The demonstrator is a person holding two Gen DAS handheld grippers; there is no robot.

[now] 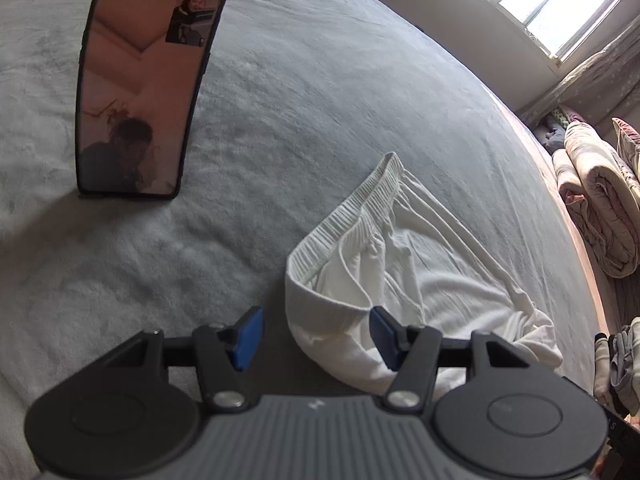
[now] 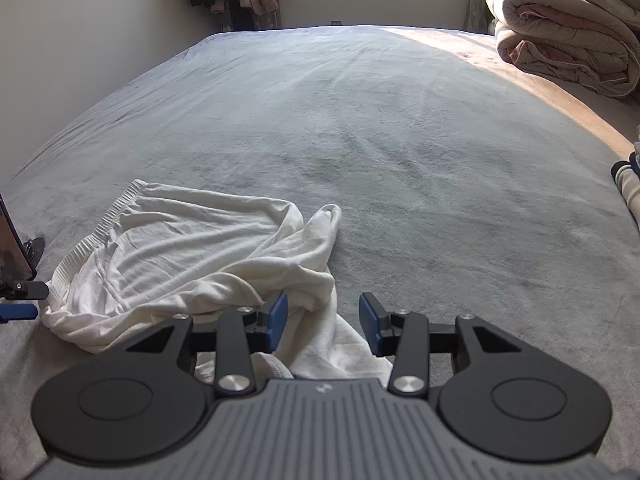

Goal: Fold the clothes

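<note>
Left wrist: white shorts flat on bed, waistband toward phone.

free: grey bed beyond shorts | obstacles: phone left, quilts right

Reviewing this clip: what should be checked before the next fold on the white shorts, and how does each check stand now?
1. Left hand-held gripper empty, pads apart: ok.
2. Right hand-held gripper empty, pads apart: ok.
3. White shorts lying flat: not ok, the leg end is bunched.
4. Waistband visible for a grasp: ok.
5. Grey bed cover has bare space beyond the shorts: ok.
6. Propped phone apart from the shorts: ok.
</note>
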